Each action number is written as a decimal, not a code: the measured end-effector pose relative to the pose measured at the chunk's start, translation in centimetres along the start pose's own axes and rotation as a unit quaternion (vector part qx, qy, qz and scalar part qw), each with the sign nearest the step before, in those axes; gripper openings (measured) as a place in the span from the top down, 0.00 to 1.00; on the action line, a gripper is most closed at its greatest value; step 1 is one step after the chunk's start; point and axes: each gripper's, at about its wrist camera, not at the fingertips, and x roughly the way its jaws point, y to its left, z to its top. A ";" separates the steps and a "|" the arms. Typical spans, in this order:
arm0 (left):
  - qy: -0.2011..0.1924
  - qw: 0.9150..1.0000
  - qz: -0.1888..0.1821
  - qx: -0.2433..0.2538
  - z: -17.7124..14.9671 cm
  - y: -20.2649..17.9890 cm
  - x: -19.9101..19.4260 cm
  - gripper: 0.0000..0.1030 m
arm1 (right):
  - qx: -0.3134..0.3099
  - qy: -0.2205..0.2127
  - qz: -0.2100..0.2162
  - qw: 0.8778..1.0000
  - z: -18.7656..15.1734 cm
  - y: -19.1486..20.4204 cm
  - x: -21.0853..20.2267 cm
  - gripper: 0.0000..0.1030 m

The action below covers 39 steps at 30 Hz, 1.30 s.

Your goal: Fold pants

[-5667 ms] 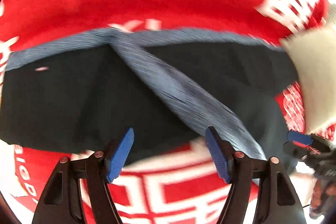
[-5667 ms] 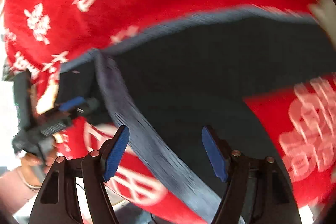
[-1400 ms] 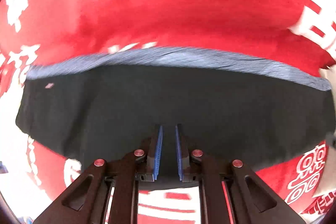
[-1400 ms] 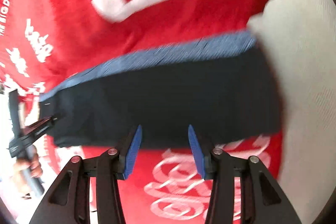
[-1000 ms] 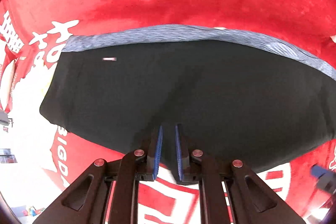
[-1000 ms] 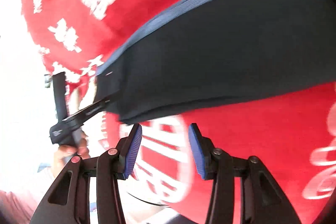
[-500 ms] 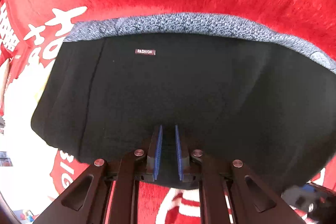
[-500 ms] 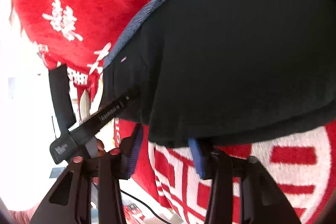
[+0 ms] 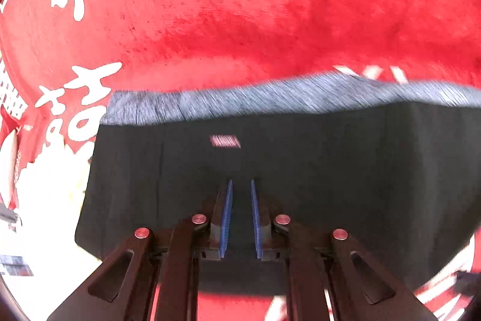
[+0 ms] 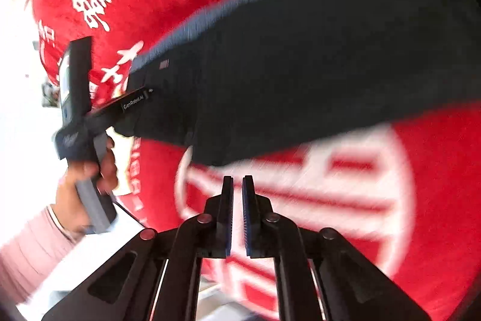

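Left claw gripped the folded black pants at their near edge; right claw was closed, empty, over the red cloth.

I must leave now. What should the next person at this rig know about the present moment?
Left claw: shut on the near edge of the black pants.
Right claw: shut and holding nothing, above the red blanket, short of the pants.
Pants: lying in a folded rectangle on the blanket, grey waistband at the far side.
Left: whether another fold is needed I cannot tell; then release.

Likely a home — a plush red blanket with white festive characters covers everything.
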 end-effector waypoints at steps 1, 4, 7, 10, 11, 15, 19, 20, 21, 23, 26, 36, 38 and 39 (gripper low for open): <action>0.010 1.000 0.003 -0.006 0.6 0.5 0.9 0.86 | -0.017 -0.020 -0.024 0.999 1.2 -0.1 -1.1 0.80; -0.018 1.000 0.008 0.008 2.1 1.3 2.2 0.86 | -0.036 -0.053 -0.089 0.994 4.7 -1.6 -2.5 0.46; -0.026 0.999 0.022 0.016 3.0 1.1 2.6 0.86 | -0.036 -0.045 -0.139 0.989 6.9 -4.1 -2.0 0.47; -0.023 0.999 0.027 0.013 3.2 1.1 2.7 0.86 | -0.016 -0.045 -0.146 0.988 7.6 -7.0 -2.3 0.69; -0.022 0.999 0.030 0.014 3.2 1.5 3.0 0.86 | -0.014 -0.047 -0.161 0.986 7.8 -7.3 -2.7 0.69; -0.002 1.000 0.029 0.000 2.0 -0.2 0.9 0.86 | 0.028 -0.063 -0.174 0.982 7.4 -8.6 -5.4 0.64; -0.001 1.000 0.006 -0.012 0.2 -1.7 -1.9 0.86 | 0.029 -0.074 -0.172 0.982 5.4 -9.2 -8.3 0.43; -0.002 1.000 0.002 -0.010 -0.3 -2.4 -2.7 0.86 | 0.031 -0.074 -0.170 0.982 4.9 -9.7 -9.1 0.43; -0.001 1.000 -0.007 -0.007 -1.0 -3.5 -3.6 0.86 | 0.033 -0.073 -0.170 0.982 4.6 -9.9 -9.6 0.43; 0.003 1.000 -0.025 -0.001 -2.0 -5.5 -5.1 0.86 | 0.044 -0.070 -0.172 0.982 3.5 -11.0 -10.8 0.43; 0.007 0.999 -0.050 0.016 -3.5 -9.3 -7.2 0.86 | 0.074 -0.068 -0.171 0.980 1.9 -13.1 -12.5 0.43; 0.012 0.992 -0.098 0.077 -4.5 -24.0 -9.9 0.86 | 0.197 -0.122 -0.139 0.963 -1.7 -22.3 -18.4 0.43; 0.010 0.992 -0.099 0.081 -4.0 -25.8 -10.0 0.86 | 0.217 -0.161 -0.109 0.957 -2.0 -24.2 -19.4 0.43; 0.010 0.992 -0.099 0.081 -3.7 -27.1 -10.0 0.86 | 0.226 -0.174 -0.101 0.953 -2.1 -25.0 -19.9 0.43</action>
